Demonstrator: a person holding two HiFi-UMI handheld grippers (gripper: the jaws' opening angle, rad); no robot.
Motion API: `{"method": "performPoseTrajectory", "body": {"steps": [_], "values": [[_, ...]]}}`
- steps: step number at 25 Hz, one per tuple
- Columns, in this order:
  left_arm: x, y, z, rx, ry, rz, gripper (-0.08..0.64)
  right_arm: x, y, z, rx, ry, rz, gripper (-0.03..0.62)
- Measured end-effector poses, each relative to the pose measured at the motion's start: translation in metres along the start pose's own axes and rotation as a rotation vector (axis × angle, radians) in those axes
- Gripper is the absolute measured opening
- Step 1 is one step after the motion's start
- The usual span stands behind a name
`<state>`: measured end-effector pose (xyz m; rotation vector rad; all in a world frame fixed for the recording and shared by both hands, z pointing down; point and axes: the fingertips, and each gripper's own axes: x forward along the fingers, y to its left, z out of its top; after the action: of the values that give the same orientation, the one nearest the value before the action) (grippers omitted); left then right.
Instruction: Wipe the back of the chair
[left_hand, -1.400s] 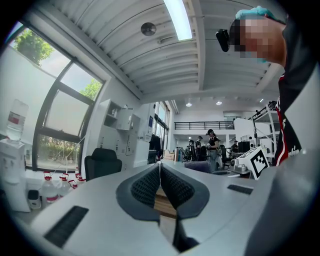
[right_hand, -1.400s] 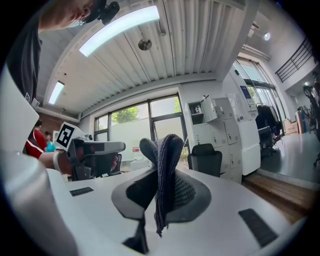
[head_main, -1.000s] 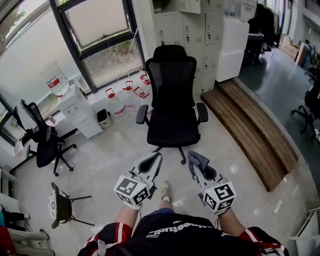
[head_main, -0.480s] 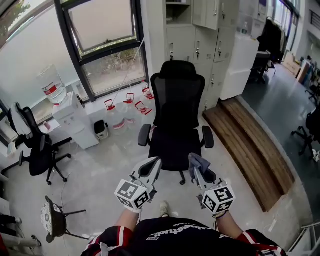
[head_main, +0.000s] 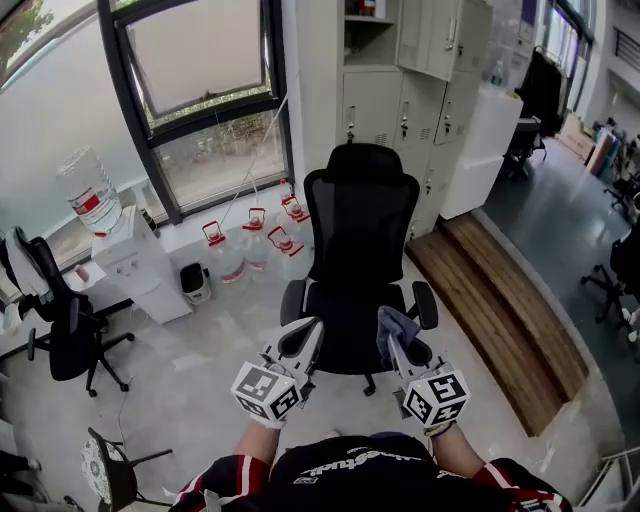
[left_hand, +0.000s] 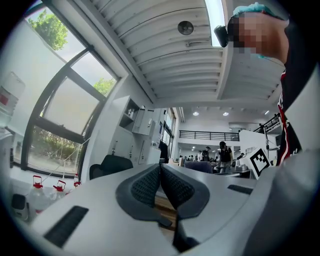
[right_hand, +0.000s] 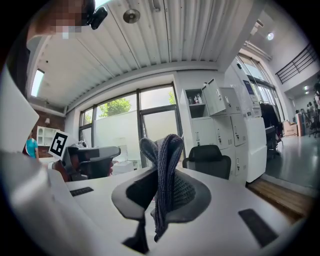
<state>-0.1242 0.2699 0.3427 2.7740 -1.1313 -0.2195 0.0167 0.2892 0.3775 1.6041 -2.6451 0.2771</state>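
Note:
A black office chair (head_main: 358, 250) with a tall mesh back faces me in the middle of the floor; its back also shows small in the left gripper view (left_hand: 111, 164) and the right gripper view (right_hand: 206, 156). My right gripper (head_main: 393, 335) is shut on a grey-blue cloth (head_main: 397, 322), which stands folded between the jaws (right_hand: 163, 170). My left gripper (head_main: 303, 340) is shut with nothing in it, its pads (left_hand: 149, 184) pressed together. Both grippers hover just short of the seat's front edge.
Another black chair (head_main: 55, 320) stands at the left and a stool (head_main: 105, 470) at the lower left. A water dispenser (head_main: 125, 250) and several jugs (head_main: 262, 245) sit under the window. Lockers (head_main: 420, 90) are behind the chair, a wooden step (head_main: 495, 310) to the right.
The view has closed in on the black chair, which now sits nearer and lower in frame. Both grippers keep their pose, the right still holding the cloth.

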Motion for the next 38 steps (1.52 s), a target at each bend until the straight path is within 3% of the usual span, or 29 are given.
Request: {"method": "performPoseTrajectory", "body": {"steps": [7,14,28,38], "values": [[0.038,0.043,-0.01,-0.044,0.017,-0.014,0.025,0.052,-0.023,-0.004,0.004,0.054,-0.01,0.049],[0.092,0.085,-0.02,-0.047,0.046,0.007,0.026,0.111,-0.067,-0.002,0.028,0.046,0.013,0.049],[0.272,0.126,0.01,0.04,0.061,0.016,0.026,0.203,-0.231,0.044,0.072,0.0,0.023,0.049],[0.308,0.157,-0.003,0.012,0.105,0.072,0.026,0.244,-0.265,0.03,0.119,0.044,0.057,0.049]]}}
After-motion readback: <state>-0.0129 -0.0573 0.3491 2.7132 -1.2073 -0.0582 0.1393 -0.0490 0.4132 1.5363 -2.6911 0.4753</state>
